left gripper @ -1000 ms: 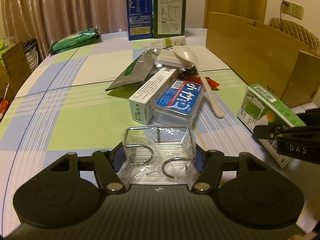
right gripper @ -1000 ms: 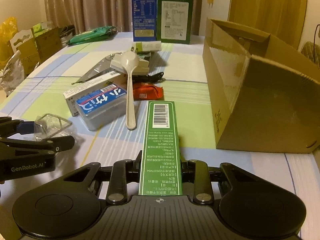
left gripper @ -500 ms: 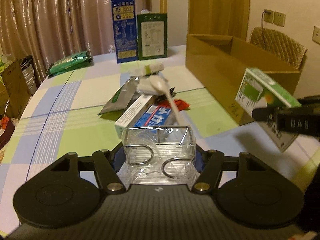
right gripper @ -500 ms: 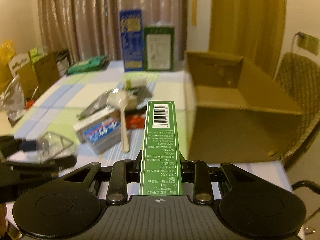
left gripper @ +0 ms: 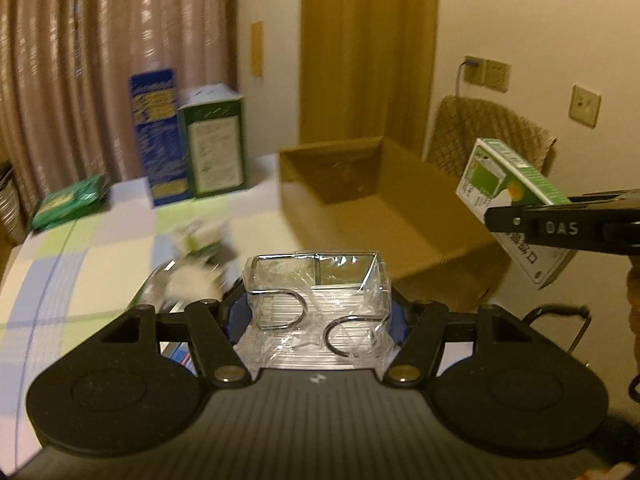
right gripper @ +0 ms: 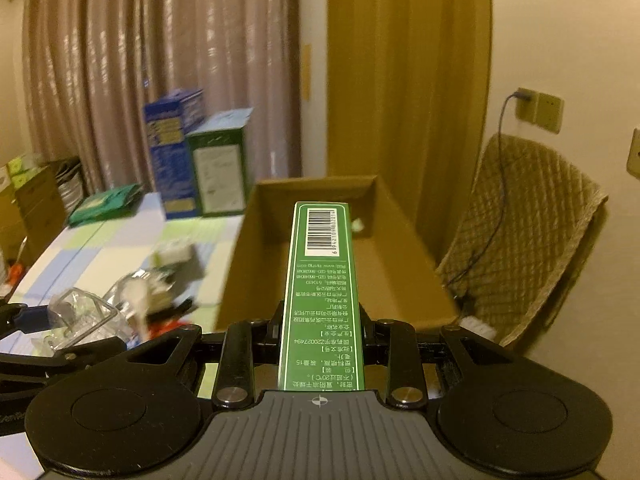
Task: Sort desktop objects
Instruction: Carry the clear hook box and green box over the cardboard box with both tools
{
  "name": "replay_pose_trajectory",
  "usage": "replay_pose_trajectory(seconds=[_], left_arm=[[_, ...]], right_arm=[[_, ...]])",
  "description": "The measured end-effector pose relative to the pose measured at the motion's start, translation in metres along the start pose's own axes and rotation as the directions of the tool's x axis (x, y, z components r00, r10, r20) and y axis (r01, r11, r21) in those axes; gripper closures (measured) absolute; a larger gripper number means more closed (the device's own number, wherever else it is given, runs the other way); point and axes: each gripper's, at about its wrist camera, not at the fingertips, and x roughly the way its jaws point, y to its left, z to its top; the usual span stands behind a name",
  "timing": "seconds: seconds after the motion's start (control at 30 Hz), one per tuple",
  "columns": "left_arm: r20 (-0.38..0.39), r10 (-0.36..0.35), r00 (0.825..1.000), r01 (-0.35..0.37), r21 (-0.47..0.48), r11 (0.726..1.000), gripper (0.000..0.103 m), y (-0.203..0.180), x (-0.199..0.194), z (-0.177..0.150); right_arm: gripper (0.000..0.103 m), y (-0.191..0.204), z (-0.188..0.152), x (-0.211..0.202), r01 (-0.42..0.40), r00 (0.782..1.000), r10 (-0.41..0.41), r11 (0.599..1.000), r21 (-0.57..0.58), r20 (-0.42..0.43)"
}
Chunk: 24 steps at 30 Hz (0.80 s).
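The long green cardboard carton [right gripper: 322, 300], light and stiff, sits centre frame pinched by its narrow sides in the right gripper [right gripper: 320, 332] above the open brown cardboard box [right gripper: 384, 264], while the left gripper's [left gripper: 318, 312] half-open jaws clamp a crinkly plastic-wrapped wire rack [left gripper: 318, 280].

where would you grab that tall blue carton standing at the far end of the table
Take the blue carton across its narrow width near the middle, coming level from the front. It stands upright, and the green carton sits right beside it, seemingly touching, so a sideways approach looks blocked. Both tongs are full now.
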Motion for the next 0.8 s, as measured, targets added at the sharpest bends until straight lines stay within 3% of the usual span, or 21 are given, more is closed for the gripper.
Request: replay_pose_trajectory(seconds=[0.33,0.8], left_arm=[[0.045,-0.07,0.997,0.067,0.057,0.996,0.042,-0.034,0.07,0.059],[0.031,-0.12,0.992,0.119,0.036,0.992,0.04,-0.039,0.124,0.063]], right_arm=[[0.076,-0.048,0.041,0.052,0.004,1.0,-0.004,1.0,0.022,-0.012],[0.076,-0.068,0.04,0.1,-0.003,0.998,0.006,0.999,0.046,-0.056]])
